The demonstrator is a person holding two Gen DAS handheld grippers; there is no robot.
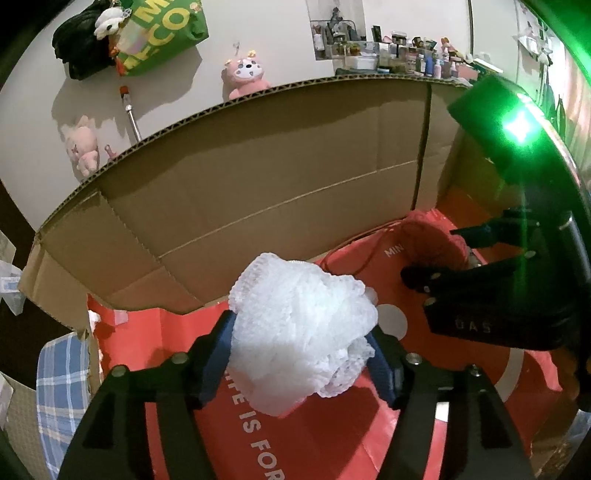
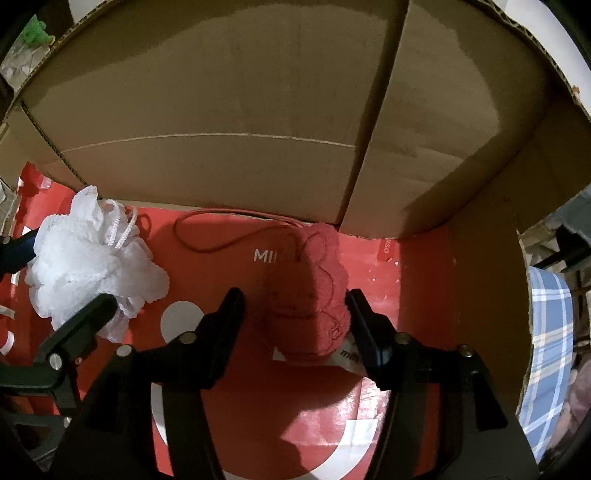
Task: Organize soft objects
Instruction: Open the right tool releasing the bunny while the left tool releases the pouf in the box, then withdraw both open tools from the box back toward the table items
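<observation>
A white mesh bath pouf (image 1: 299, 328) sits on the red paper bag (image 1: 332, 424) that lines the bottom of a cardboard box (image 1: 258, 166). My left gripper (image 1: 301, 325) is open around the pouf, whose edges brush the blue pads loosely. A red plush pouch (image 2: 306, 291) with a long red cord (image 2: 207, 236) and a white tag lies further right on the red bag (image 2: 295, 406). My right gripper (image 2: 293, 295) stands open astride it, with a gap at the left finger. The pouf (image 2: 92, 262) and left gripper (image 2: 64, 273) also show in the right wrist view.
The tall walls of the cardboard box (image 2: 221, 92) close in the far side and the right. Blue plaid cloth (image 1: 62, 387) lies outside the box. Plush toys (image 1: 245, 75), a green bag (image 1: 162, 33) and a shelf of bottles (image 1: 406, 51) line the white wall behind.
</observation>
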